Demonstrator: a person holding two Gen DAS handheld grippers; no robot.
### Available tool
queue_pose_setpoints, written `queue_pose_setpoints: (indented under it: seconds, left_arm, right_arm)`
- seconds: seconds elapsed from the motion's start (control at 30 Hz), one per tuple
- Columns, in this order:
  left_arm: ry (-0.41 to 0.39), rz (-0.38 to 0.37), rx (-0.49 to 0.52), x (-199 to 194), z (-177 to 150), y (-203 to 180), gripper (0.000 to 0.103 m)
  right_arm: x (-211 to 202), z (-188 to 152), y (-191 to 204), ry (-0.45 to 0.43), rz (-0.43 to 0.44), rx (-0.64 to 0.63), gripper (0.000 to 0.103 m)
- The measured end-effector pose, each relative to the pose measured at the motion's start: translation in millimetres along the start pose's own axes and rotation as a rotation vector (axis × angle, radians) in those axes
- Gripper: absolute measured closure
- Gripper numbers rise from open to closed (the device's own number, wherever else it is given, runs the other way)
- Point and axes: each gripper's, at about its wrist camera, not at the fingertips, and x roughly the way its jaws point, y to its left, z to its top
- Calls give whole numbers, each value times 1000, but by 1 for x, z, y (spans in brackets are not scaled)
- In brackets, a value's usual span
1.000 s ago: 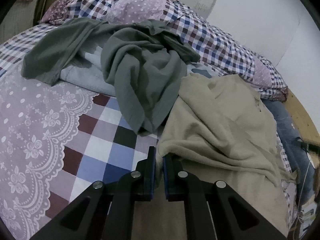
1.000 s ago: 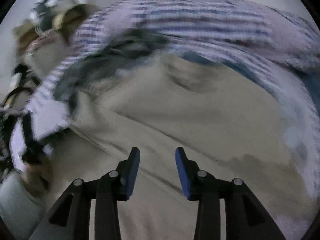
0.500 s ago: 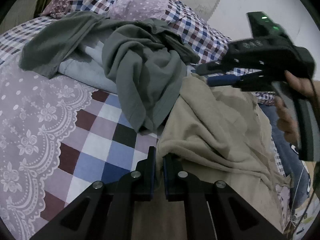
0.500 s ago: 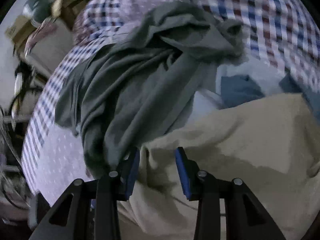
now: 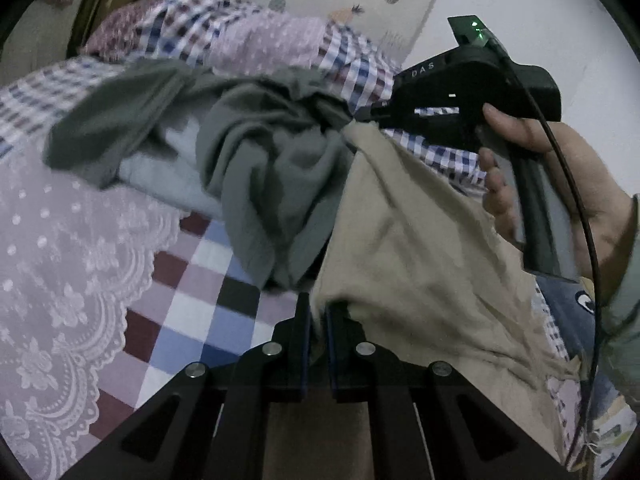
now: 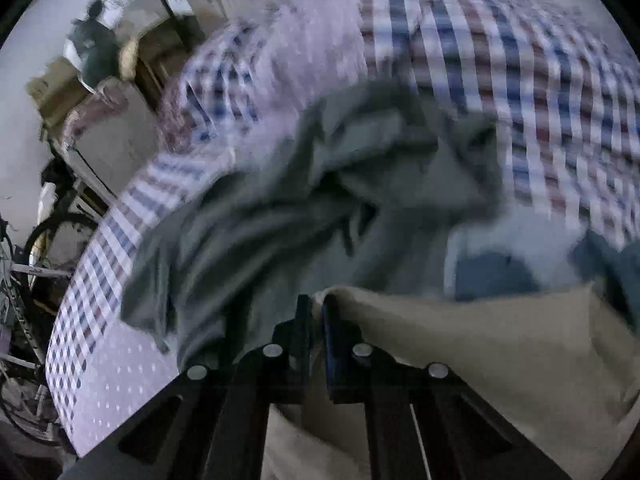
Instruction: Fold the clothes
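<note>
A beige garment (image 5: 416,248) lies crumpled on the bed, stretched between both grippers. My left gripper (image 5: 316,312) is shut on its near edge. In the left wrist view the right gripper (image 5: 360,118), held by a hand (image 5: 560,184), pinches the garment's far corner and lifts it. The right wrist view shows that right gripper (image 6: 316,308) shut on the beige garment (image 6: 480,356). A grey-green garment (image 5: 272,176) lies heaped just beyond the beige one, also seen as the grey-green garment (image 6: 300,208) ahead of the right fingers.
A pale blue cloth (image 5: 160,168) lies under the grey-green garment. The bedspread (image 5: 72,264) has lace and checks. A checked quilt (image 5: 256,44) is bunched at the back. Denim (image 5: 568,312) lies at the right. A bicycle (image 6: 36,248) and furniture stand beside the bed.
The right gripper went from open above the beige garment to shut on its far corner and has raised it. The left gripper keeps its hold on the near edge.
</note>
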Motion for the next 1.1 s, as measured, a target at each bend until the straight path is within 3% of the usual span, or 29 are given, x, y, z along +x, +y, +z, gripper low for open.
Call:
queue_pose_setpoints:
  seconds: [0.1, 0.17, 0.27, 0.37, 0.47, 0.53, 0.67, 0.73, 0.77, 0.8, 0.93, 1.1]
  left_arm:
    - [96, 44, -16, 20, -6, 5, 98]
    - [93, 37, -28, 20, -4, 7, 98]
    - [92, 34, -31, 20, -5, 7, 98]
    - [93, 33, -33, 20, -5, 8, 98]
    - [94, 34, -35, 20, -5, 8, 98]
    - [93, 36, -33, 19, -6, 7, 98]
    - [91, 33, -35, 20, -4, 10, 98]
    - [92, 28, -40, 21, -2, 11, 98]
    - [93, 26, -43, 21, -3, 12, 99]
    - [93, 25, -45, 20, -3, 13, 99]
    - [79, 29, -48, 17, -3, 15, 101]
    - [73, 36, -80, 14, -2, 22, 101]
  right_arm:
    - [28, -7, -18, 159, -63, 59, 92]
    - [20, -10, -17, 154, -22, 31, 87]
    - [4, -13, -9, 139, 35, -36, 58]
    - [-13, -14, 9, 143, 53, -148, 58]
    - [-8, -13, 34, 188, 9, -281, 58]
    - [-2, -17, 51, 202, -26, -345, 59]
    - [27, -21, 58, 250, -77, -341, 61]
    - [41, -23, 55, 286, -107, -335, 72]
    - [44, -24, 52, 292, -117, -329, 94]
    - [38, -20, 48, 261, -93, -310, 100]
    - [-7, 1, 35, 74, 54, -223, 101]
    - [-16, 16, 5, -17, 7, -122, 100]
